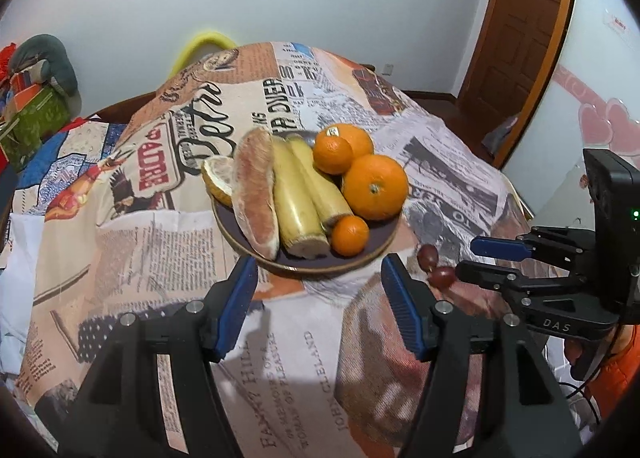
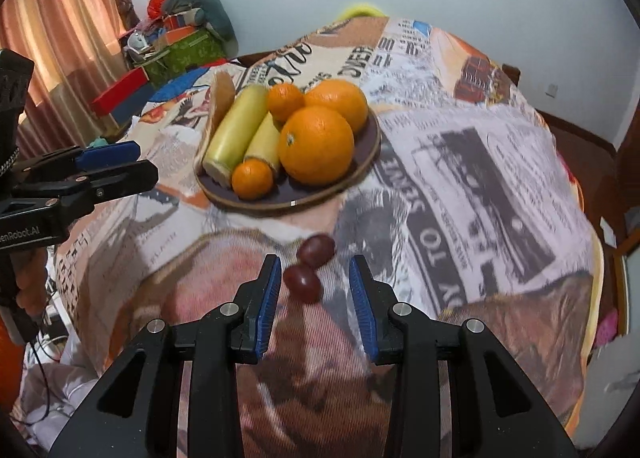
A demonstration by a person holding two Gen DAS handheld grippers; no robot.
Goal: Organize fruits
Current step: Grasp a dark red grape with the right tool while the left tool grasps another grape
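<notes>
A dark plate on the newspaper-print cloth holds two large oranges, two small ones, two pale sugarcane pieces and pomelo segments. Two red grapes lie on the cloth in front of the plate. My right gripper is open with the nearer grape between its fingertips. My left gripper is open and empty, just short of the plate's near rim.
The cloth-covered table drops away at its edges. Boxes and a grey cushion stand at the back left beside a curtain. A wooden door is at the right. A yellow chair back shows behind the table.
</notes>
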